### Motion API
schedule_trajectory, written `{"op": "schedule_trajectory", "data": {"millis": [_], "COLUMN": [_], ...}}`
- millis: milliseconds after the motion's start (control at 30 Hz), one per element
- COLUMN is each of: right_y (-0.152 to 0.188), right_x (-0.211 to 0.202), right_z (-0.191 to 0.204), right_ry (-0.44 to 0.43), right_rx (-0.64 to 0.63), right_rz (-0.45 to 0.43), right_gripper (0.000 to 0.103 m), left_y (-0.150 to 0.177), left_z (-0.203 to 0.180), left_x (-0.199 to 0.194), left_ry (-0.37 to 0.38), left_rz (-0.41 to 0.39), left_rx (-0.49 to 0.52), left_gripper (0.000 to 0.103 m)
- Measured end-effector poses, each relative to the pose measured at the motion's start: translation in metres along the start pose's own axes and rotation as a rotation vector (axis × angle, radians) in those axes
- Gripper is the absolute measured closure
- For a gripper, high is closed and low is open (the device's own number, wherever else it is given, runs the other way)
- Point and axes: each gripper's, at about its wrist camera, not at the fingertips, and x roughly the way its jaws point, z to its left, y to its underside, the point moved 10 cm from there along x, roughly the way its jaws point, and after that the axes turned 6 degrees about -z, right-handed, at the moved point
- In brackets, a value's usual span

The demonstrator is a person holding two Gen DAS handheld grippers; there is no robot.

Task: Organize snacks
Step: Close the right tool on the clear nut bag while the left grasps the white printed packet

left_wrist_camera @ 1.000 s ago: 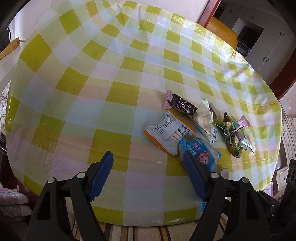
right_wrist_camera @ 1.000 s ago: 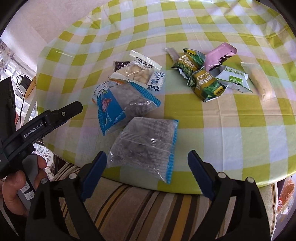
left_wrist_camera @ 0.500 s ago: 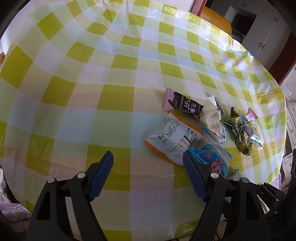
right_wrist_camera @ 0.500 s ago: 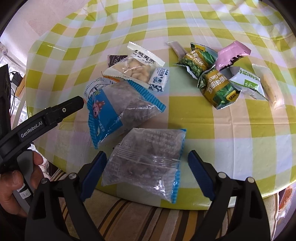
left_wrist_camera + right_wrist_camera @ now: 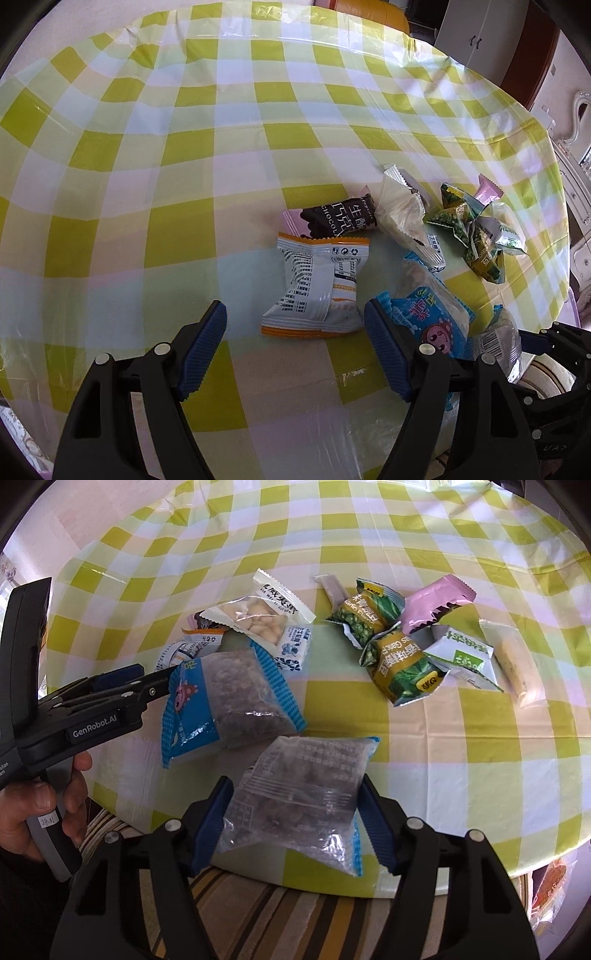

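Note:
A clear blue-edged snack packet (image 5: 306, 786) lies at the table's near edge between the fingers of my right gripper (image 5: 295, 827). Its jaws are closing, and both blue pads touch the packet's sides. Just beyond lies a blue cartoon packet (image 5: 221, 701), with my left gripper (image 5: 155, 677) at its left end. In the left wrist view my left gripper (image 5: 295, 350) stands open above the checked tablecloth (image 5: 184, 184). A white and orange packet (image 5: 317, 291) lies just past its fingertips, with nothing between them. The right gripper (image 5: 535, 338) shows at the lower right.
Further back lie a black chocolate bar (image 5: 340, 221), a nut packet (image 5: 258, 616), green pea packets (image 5: 402, 664), a pink wrapper (image 5: 436, 602) and a pale bar (image 5: 513, 664). A striped cushion (image 5: 295, 915) sits below the table edge. A hand (image 5: 40, 805) holds the left gripper.
My right gripper's jaws have narrowed onto the clear packet. My left gripper has rolled and moved closer to the white and orange packet, still open.

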Motion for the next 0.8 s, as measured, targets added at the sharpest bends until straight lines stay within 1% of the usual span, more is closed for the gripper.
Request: {"op": "schedule_trajectory", "data": {"millis": [67,100,133,167,233,300,400,567,800], "right_y": [0.0,0.0,0.0,0.0,0.0,0.0,0.0,-0.001,-0.003], "right_x": [-0.003,-0.004,-0.005,-0.007,-0.009,-0.011,-0.014,-0.019,-0.028], "right_z": [-0.008,-0.011,-0.014,-0.017,-0.022,-0.028,-0.033,-0.043,-0.052], "right_ry": [0.005,0.006,0.008,0.011,0.014,0.016,0.023,0.041,0.06], "right_rx": [0.011,0.016,0.02,0.023,0.03,0.043,0.049,0.055,0.055], "right_rz": [-0.003,-0.004,-0.007,-0.01,-0.016,-0.022,-0.027,-0.04,-0.062], "right_gripper": [0.037,0.038,0.039,0.04,0.04,0.041,0.042,0.043,0.043], "left_y": [-0.002,-0.003,-0.003,-0.004,-0.006,-0.008,-0.008,-0.008,-0.01], "left_z": [-0.003,-0.004,-0.005,-0.006,-0.007,-0.009,-0.014,-0.012,0.01], "left_x": [0.004,0.007,0.01,0.013,0.017,0.019,0.021,0.017,0.0], "left_ry": [0.024,0.029,0.028,0.024,0.002,-0.019,-0.051,-0.09,-0.151], "left_rz": [0.01,0.019,0.028,0.035,0.038,0.041,0.035,0.02,-0.018], "left_rx": [-0.018,-0.021,-0.021,-0.02,-0.006,0.013,0.05,0.045,-0.02], "left_gripper": [0.031,0.035,0.037,0.041,0.045,0.053,0.06,0.064,0.065]}}
